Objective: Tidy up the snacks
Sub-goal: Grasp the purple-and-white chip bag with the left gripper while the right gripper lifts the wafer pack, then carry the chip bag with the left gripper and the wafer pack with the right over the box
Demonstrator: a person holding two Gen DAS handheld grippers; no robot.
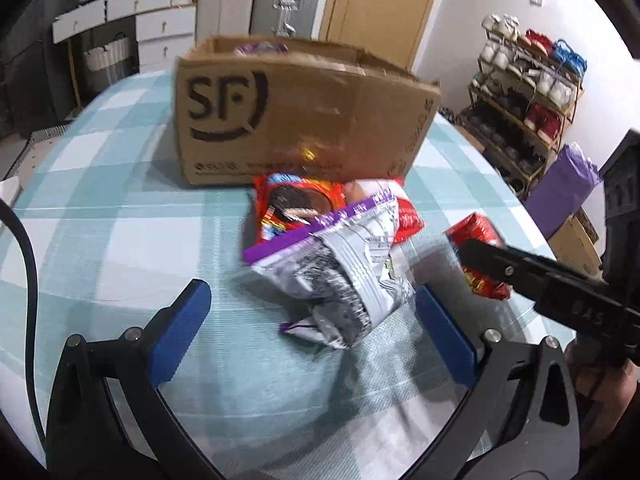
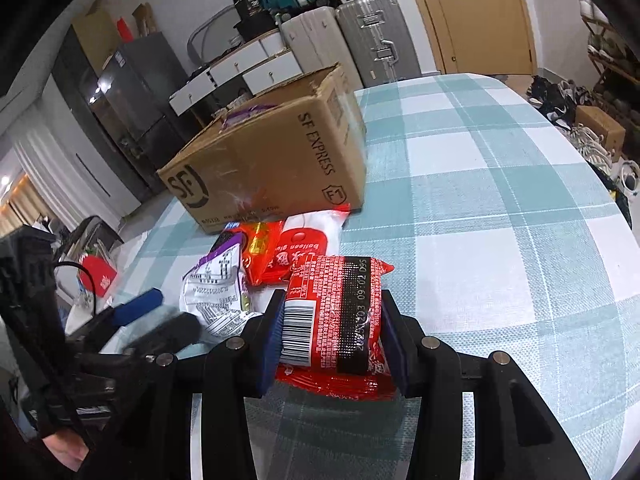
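Note:
My right gripper (image 2: 332,336) is shut on a red snack packet (image 2: 336,312), its blue pads pressing both sides; the same red packet (image 1: 482,256) shows at the right of the left wrist view. My left gripper (image 1: 310,320) stands open over a white and purple snack bag (image 1: 340,276), which lies on the cloth between its pads without touching them. Behind that bag lie an orange cookie packet (image 1: 296,204) and a red and white packet (image 2: 312,236). A brown SF cardboard box (image 1: 304,116) stands open at the back, with a purple bag (image 2: 248,114) inside.
The table wears a teal and white checked cloth (image 2: 500,208). Suitcases (image 1: 286,8) and a wooden door (image 1: 380,4) stand behind it. A shoe rack (image 1: 528,92) is off the right edge. White drawers (image 1: 160,28) line the back left wall.

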